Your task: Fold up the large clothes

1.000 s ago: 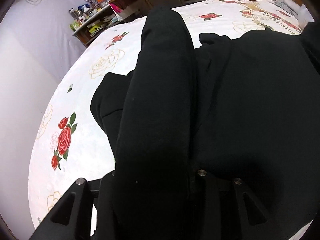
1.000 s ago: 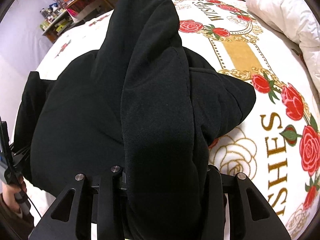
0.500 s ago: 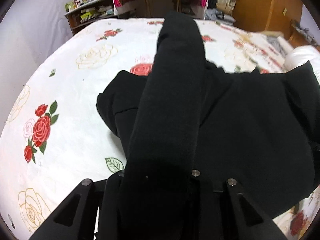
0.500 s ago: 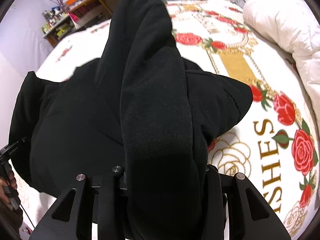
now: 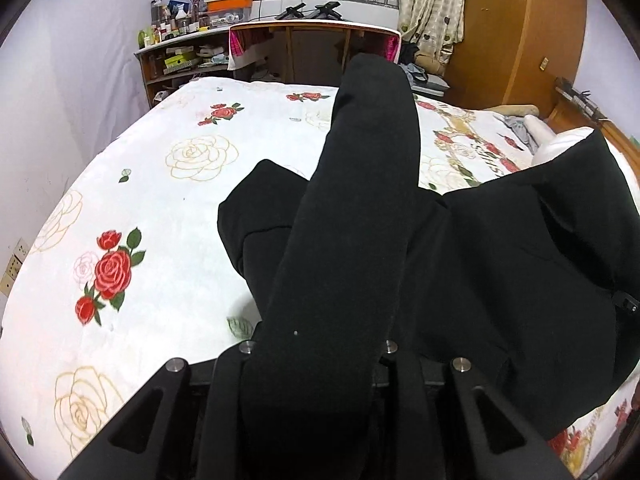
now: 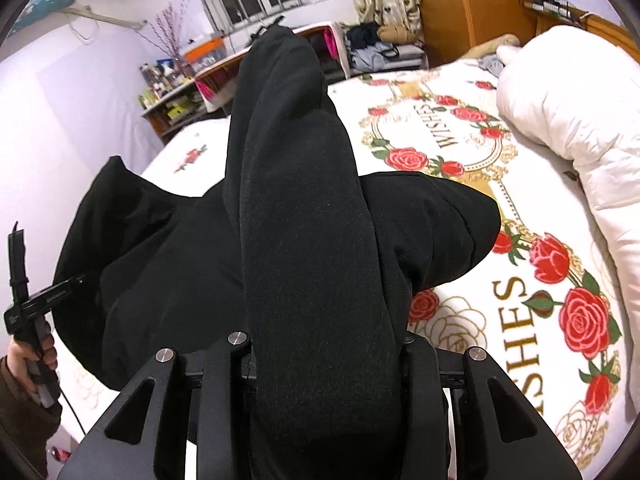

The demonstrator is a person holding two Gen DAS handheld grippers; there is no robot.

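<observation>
Both wrist views are taken from just behind the fingers, tilted down across the rose-printed bedspread (image 5: 132,208) toward the desk (image 5: 316,28) under the window, with the black garment (image 6: 316,240) close against each lens and shared by both views.

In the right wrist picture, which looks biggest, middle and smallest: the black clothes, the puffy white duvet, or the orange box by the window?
1. Black clothes, though they hang right at the camera, which makes them look larger.
2. White duvet.
3. Orange box, tiny and far back on the shelf.
</observation>
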